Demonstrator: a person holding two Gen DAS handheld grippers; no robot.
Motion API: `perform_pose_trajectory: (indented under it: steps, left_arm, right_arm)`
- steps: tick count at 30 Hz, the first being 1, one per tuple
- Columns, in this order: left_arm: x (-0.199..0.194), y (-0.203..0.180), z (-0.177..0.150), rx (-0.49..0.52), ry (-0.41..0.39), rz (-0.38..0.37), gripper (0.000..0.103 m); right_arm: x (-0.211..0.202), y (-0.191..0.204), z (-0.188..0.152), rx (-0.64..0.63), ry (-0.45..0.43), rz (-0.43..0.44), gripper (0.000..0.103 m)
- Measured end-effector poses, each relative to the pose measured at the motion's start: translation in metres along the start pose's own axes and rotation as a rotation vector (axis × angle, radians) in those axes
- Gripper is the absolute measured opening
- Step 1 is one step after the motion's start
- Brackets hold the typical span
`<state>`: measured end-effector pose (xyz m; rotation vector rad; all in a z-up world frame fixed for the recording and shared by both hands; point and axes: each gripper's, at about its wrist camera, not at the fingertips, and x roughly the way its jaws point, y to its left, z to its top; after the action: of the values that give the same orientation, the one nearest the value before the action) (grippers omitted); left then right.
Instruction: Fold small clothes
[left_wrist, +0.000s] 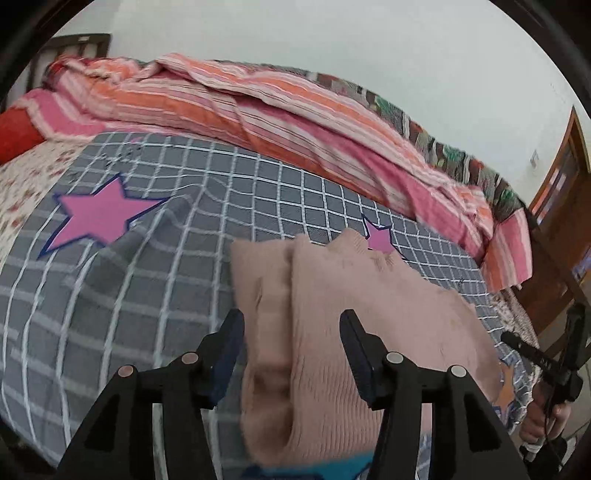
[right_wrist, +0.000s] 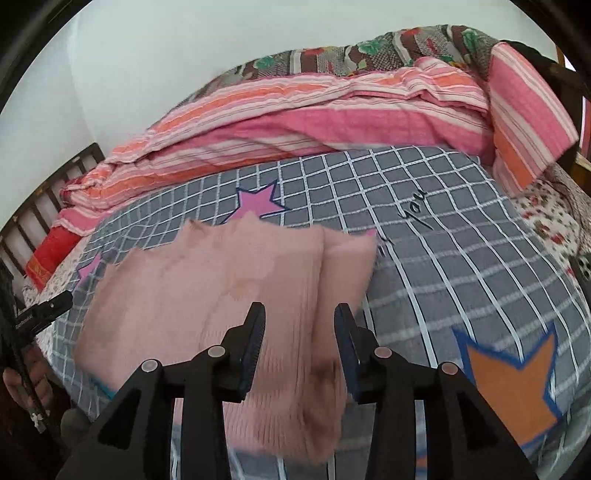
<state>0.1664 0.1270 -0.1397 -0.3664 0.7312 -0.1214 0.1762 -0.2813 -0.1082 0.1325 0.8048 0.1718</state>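
1. The left gripper (left_wrist: 291, 328) stands about half open over the left edge of the pink knitted garment (left_wrist: 332, 332); cloth lies between its fingers (left_wrist: 231, 343), but the pads do not press on it, so it holds nothing; if a fibre has caught on a pad, drawing the hand away could drag that edge and undo the fold.
2. The pink knitted garment (right_wrist: 207, 295) lies in the middle of the bed, on the grey checked cover (right_wrist: 424, 258) with its stars; a doubled ridge runs along each side; the knit looks soft and springy, so I judge the turned-in edges may creep open once nothing presses them, and the far hem already looks ragged and uneven.
3. The right gripper (right_wrist: 299, 328) is likewise part open above the right ridge, gripping nothing; a careless re-grasp here might pinch the cover together with the knit and pull both up.
4. The striped pink quilt (right_wrist: 332, 122) lies heaped behind; a fold pushed too far back could ride against it.
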Motion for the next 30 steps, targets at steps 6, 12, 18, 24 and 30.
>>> perform_pose_trajectory:
  steps: [6,12,18,24,30]
  left_arm:
    - [0.050,-0.022,0.022,0.063,0.034,0.014,0.051]
    - [0.103,-0.033,0.037,0.133,0.106,0.123,0.051]
    - [0.126,-0.022,0.035,0.091,0.144,0.088,0.007]
    - [0.096,-0.004,0.045,0.015,-0.008,0.043,0.007]
    - [0.122,-0.006,0.037,0.031,0.063,0.096,0.007]
  right_arm:
    - [0.049,-0.004,0.031,0.041,0.042,0.008,0.038]
    - [0.095,-0.010,0.041,0.061,0.114,-0.002,0.038]
    - [0.122,-0.004,0.045,0.035,0.163,-0.043,0.007]
    - [0.105,0.002,0.062,0.017,0.046,0.033,0.005]
    - [0.141,-0.002,0.055,0.023,0.160,-0.059,0.005]
